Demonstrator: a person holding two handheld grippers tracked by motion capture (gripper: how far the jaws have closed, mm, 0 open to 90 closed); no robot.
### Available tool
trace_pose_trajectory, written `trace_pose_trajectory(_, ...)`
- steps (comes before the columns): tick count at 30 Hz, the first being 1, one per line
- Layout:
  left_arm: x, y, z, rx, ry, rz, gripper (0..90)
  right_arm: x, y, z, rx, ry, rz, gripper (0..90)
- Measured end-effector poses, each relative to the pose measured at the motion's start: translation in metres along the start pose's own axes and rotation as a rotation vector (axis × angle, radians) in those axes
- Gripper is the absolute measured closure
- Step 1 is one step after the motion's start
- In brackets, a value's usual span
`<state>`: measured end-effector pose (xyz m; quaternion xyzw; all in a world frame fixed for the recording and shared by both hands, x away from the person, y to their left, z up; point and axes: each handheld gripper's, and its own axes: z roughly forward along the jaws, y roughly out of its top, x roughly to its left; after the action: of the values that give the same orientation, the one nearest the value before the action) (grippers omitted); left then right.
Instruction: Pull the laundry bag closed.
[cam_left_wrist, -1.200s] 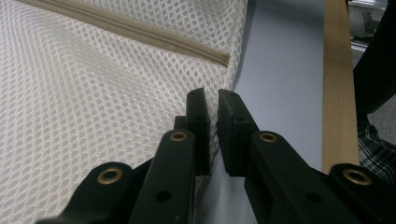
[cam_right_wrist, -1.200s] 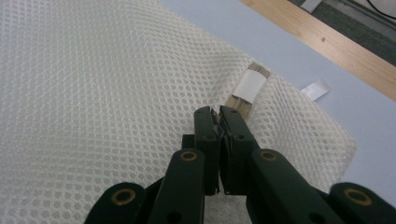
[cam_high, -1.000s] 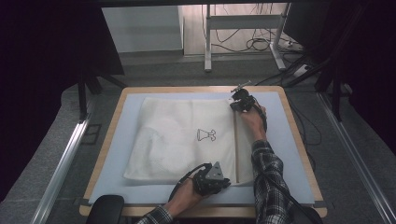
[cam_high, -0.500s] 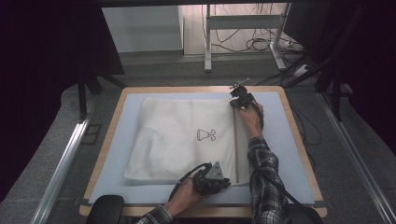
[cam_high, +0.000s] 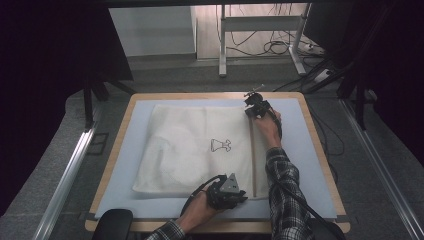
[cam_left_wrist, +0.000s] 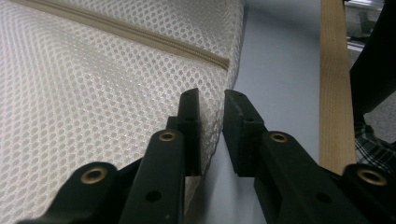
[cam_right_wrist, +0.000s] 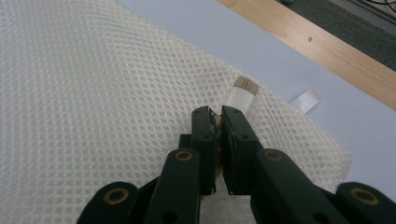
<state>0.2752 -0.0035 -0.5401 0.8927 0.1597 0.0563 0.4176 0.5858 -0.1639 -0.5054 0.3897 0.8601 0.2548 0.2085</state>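
A white mesh bag (cam_high: 195, 150) with a small black print lies flat on the light blue mat (cam_high: 300, 160). Its beige zipper (cam_high: 252, 155) runs along the right side. My right gripper (cam_high: 253, 108) is at the bag's far right corner. In the right gripper view it (cam_right_wrist: 215, 114) is shut on the small zipper pull, just short of the zipper's tape end (cam_right_wrist: 243, 88). My left gripper (cam_high: 234, 192) is at the near right corner. In the left gripper view its jaws (cam_left_wrist: 212, 100) stand slightly apart astride the mesh edge (cam_left_wrist: 215, 70), with a gap between them, below the zipper (cam_left_wrist: 140, 37).
The mat covers a wooden table whose bare rim (cam_high: 320, 150) runs close to the right of the bag. A white label (cam_right_wrist: 306, 100) sticks out at the bag's far corner. Beyond the table are floor cables and a desk frame (cam_high: 260, 30).
The right hand has shifted slightly at the far corner of the bag. The left gripper and the bag have stayed put.
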Motion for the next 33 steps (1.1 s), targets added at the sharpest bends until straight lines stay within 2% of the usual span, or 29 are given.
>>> trace_pose_trajectory(2, -0.001, 0.000, 0.000, 0.000, 0.006, 0.006, 74.3, 0.000, -0.003, -0.002, -0.005, 0.001, -0.002, 79.2)
trace_pose_trajectory(4, 0.000, 0.000, -0.001, -0.008, -0.006, -0.017, 72.5, 0.000, -0.004, -0.004, -0.009, 0.002, 0.003, 77.0)
trace_pose_trajectory(5, -0.001, 0.001, 0.000, -0.029, -0.012, -0.048, 69.1, -0.001, -0.007, -0.006, -0.022, 0.009, 0.009, 73.6)
trace_pose_trajectory(10, 0.000, 0.003, -0.002, -0.028, -0.004, -0.049, 59.2, 0.001, -0.010, -0.013, -0.039, 0.017, -0.001, 68.0)
trace_pose_trajectory(14, 0.002, 0.005, -0.005, -0.034, -0.002, -0.065, 48.7, 0.000, -0.014, -0.020, -0.061, 0.032, 0.014, 61.7)
trace_pose_trajectory(18, 0.003, 0.006, -0.005, -0.020, -0.015, -0.077, 41.2, 0.001, -0.019, -0.025, -0.071, 0.041, 0.019, 55.5)
trace_pose_trajectory(19, 0.003, 0.007, -0.005, -0.009, -0.014, -0.071, 39.1, 0.003, -0.020, -0.027, -0.068, 0.032, 0.007, 52.6)
trace_pose_trajectory(24, 0.004, 0.008, -0.008, -0.011, -0.011, -0.076, 31.7, 0.006, -0.023, -0.032, -0.081, 0.040, -0.008, 47.4)
trace_pose_trajectory(27, 0.007, 0.009, -0.011, -0.015, -0.007, -0.083, 26.8, 0.010, -0.025, -0.037, -0.097, 0.061, -0.006, 41.1)
trace_pose_trajectory(33, 0.009, 0.008, -0.013, -0.007, -0.004, -0.081, 20.8, 0.011, -0.032, -0.042, -0.106, 0.076, -0.010, 35.0)
